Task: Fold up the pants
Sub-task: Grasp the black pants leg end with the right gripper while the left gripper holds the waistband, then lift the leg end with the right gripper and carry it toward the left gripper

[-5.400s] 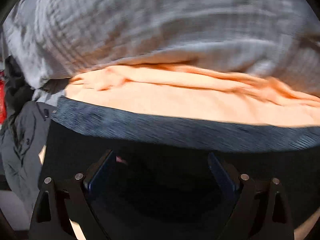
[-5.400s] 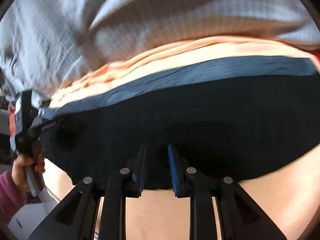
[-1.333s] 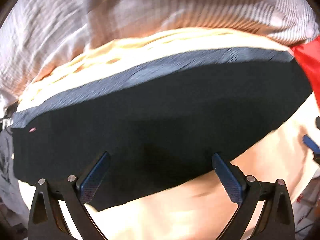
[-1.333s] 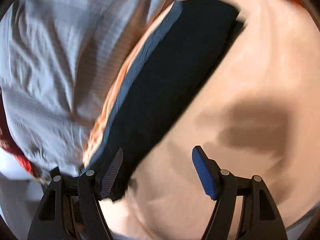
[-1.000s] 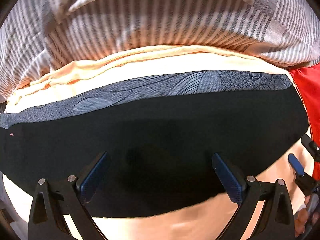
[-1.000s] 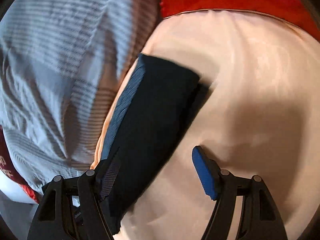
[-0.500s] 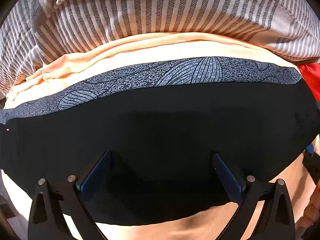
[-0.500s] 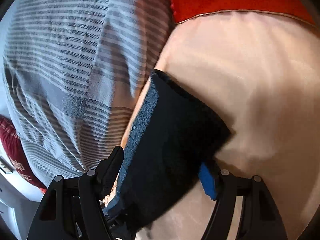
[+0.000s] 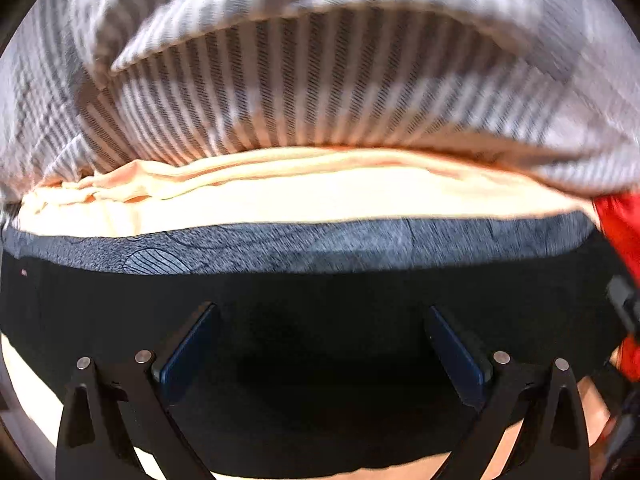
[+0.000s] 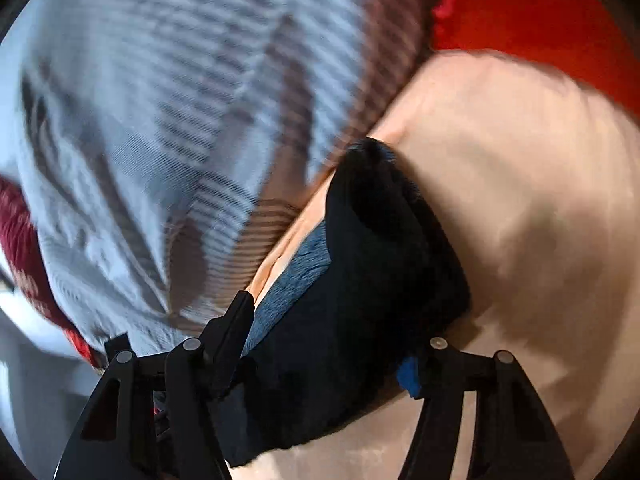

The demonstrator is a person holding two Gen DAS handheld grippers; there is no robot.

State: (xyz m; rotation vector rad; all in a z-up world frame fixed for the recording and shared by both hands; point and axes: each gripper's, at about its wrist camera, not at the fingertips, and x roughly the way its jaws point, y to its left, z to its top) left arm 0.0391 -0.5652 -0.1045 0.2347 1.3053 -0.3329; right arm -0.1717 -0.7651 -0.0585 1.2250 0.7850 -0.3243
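Note:
The black pants [image 9: 320,300] lie folded in a long strip on a peach sheet [image 9: 280,200], their grey patterned waistband [image 9: 360,244] along the far edge. My left gripper [image 9: 320,320] points steeply down over the middle of the strip. It is open and wide, with flat black cloth under the gap. My right gripper [image 10: 326,336] is at one end of the pants [image 10: 372,280]. Its jaws are closing, and the folded end fills the gap and bulges over the blue pad [image 10: 408,374]. The far tip of that end curls upward.
A grey-and-white striped blanket [image 9: 320,80] is heaped right behind the pants, also seen as a striped blanket [image 10: 160,120] on the left. A red cushion [image 10: 540,20] lies beyond the sheet [image 10: 540,200]. The other gripper's dark frame [image 9: 622,304] shows at the right edge.
My right gripper moved in over the end of the pants, which now sits between its fingers, and the jaws narrowed. The left gripper shifted sideways over the strip and stayed wide open.

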